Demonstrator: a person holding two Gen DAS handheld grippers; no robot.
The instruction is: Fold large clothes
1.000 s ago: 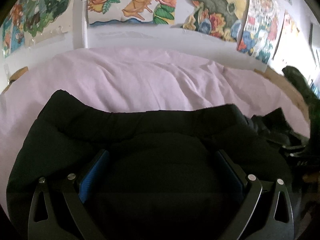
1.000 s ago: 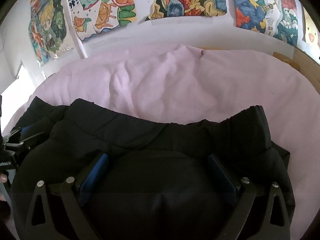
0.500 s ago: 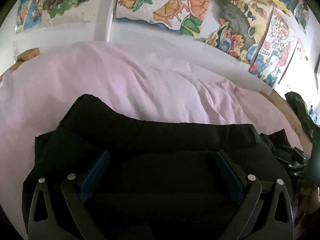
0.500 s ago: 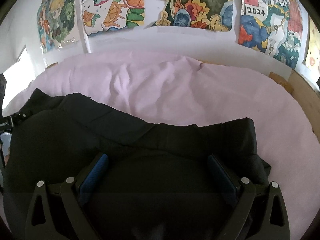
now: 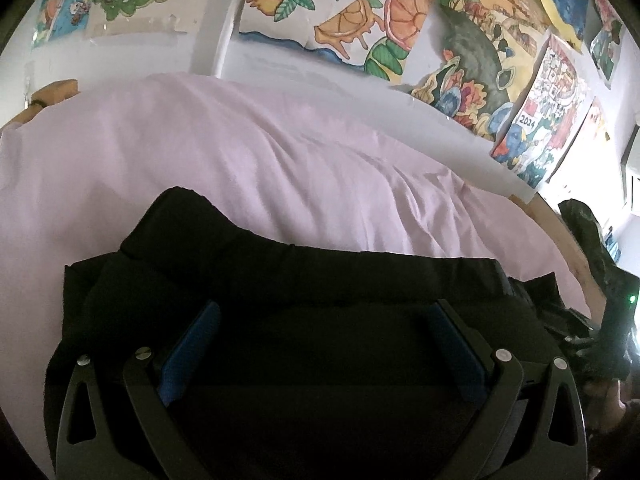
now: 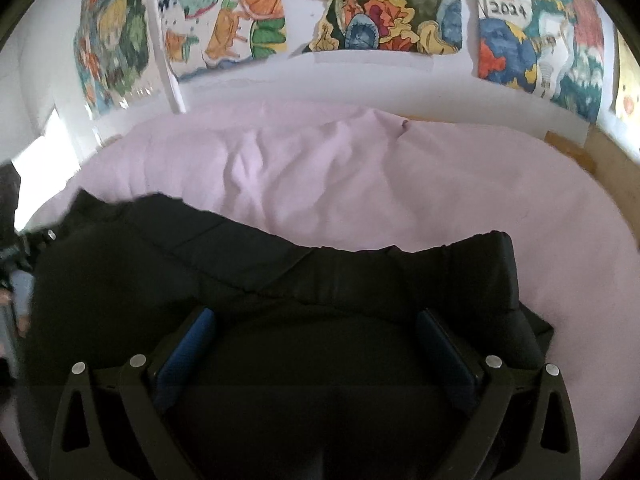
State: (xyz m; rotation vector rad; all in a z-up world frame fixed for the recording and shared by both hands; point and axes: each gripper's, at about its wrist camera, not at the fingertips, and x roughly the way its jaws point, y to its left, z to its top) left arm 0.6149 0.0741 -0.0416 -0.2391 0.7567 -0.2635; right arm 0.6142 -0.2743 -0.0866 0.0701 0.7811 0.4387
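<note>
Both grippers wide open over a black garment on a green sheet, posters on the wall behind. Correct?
No: the sheet is pale pink, not green, as both wrist views show. The rest holds: left gripper and right gripper are open over the black garment, posters behind.

Legible text — one item only. The number "2024" appears on a white banner within a colourful poster [image 6: 532, 36] taped to the wall, seen in the right wrist view. The same poster [image 5: 538, 136] appears in the left wrist view, at the right, with "2024" again readable. The other wall drawings carry no readable lettering — only pictures.
</note>
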